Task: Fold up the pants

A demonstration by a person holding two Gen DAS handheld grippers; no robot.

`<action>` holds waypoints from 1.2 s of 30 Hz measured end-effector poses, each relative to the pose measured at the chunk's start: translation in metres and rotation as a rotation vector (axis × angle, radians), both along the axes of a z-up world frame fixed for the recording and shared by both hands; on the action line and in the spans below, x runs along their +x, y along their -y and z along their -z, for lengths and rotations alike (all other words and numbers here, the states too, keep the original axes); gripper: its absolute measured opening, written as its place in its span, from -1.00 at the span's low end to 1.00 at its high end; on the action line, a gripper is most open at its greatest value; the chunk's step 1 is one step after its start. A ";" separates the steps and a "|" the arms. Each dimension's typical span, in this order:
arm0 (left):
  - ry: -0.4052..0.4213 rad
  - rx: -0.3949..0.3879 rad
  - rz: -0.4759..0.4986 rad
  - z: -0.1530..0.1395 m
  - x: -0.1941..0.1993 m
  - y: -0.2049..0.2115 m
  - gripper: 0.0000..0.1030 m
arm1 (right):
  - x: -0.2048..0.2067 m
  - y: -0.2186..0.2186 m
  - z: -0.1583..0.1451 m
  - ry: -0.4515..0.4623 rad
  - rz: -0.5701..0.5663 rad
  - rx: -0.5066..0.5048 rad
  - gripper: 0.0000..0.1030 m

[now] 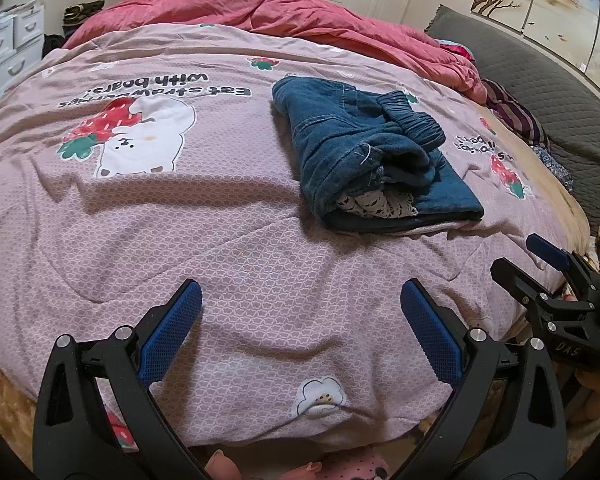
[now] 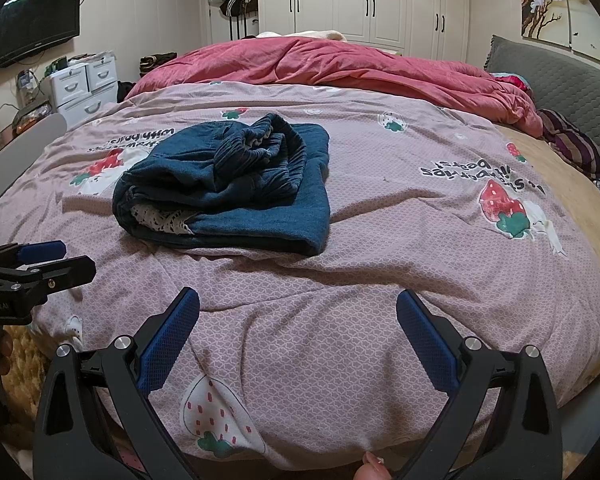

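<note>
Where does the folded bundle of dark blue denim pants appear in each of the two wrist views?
Left wrist view: the folded dark blue denim pants lie right of centre, on the pink strawberry-print quilt.
Right wrist view: the pants lie left of centre.
Shared landmark: the crumpled red blanket behind them.

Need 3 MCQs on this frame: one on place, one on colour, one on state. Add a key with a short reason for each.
1. Where do the pants lie?
A. on the pink strawberry-print quilt
B. on the grey headboard cushion
C. in a white drawer

2. What colour are the pants?
A. red
B. dark blue
C. beige

3. How do the left gripper and right gripper stand?
A. both shut on cloth
B. one holds the pants
C. both open, holding nothing

Key: 1 A, the bundle rests on the printed quilt, clear of the red comforter. 2 B, blue denim in both views. 3 C, the jaws are spread wide over bare quilt, short of the pants.
</note>
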State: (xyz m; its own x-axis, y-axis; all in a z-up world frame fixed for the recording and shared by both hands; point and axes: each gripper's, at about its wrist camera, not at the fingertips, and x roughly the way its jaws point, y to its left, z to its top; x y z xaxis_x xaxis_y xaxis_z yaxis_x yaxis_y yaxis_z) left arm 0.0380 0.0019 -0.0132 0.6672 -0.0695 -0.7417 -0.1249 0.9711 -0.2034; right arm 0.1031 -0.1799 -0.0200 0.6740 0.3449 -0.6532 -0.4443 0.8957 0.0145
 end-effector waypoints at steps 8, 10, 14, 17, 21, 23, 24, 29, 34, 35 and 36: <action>0.003 0.005 -0.002 -0.001 0.000 -0.001 0.82 | 0.000 0.000 0.000 0.001 0.000 0.001 0.91; 0.001 0.006 0.001 -0.001 0.000 -0.001 0.82 | 0.000 0.000 0.000 0.000 0.001 -0.002 0.91; 0.000 0.008 0.006 -0.001 0.000 0.000 0.82 | 0.000 0.000 0.000 -0.001 0.002 -0.003 0.91; 0.002 0.010 0.008 -0.001 0.000 0.001 0.82 | 0.000 0.000 0.000 -0.002 0.004 -0.006 0.91; 0.000 0.011 0.010 -0.001 0.000 0.001 0.82 | 0.000 0.000 0.001 -0.001 0.005 -0.007 0.91; -0.001 0.012 0.010 -0.001 0.001 0.001 0.82 | 0.001 -0.001 0.001 -0.002 0.007 -0.009 0.91; -0.002 0.012 0.009 -0.001 0.001 0.001 0.82 | 0.001 0.000 0.001 -0.003 0.007 -0.010 0.91; -0.007 0.019 0.003 0.000 0.001 0.000 0.82 | 0.001 -0.001 0.002 -0.002 0.007 -0.010 0.91; -0.013 0.022 0.007 0.001 0.001 -0.001 0.82 | 0.002 -0.002 0.003 -0.003 0.006 -0.013 0.91; -0.009 0.017 0.010 0.001 0.001 -0.002 0.82 | 0.002 -0.002 0.003 -0.005 0.006 -0.015 0.91; -0.005 0.014 0.013 0.001 0.001 -0.002 0.82 | 0.002 -0.002 0.004 -0.007 0.006 -0.017 0.91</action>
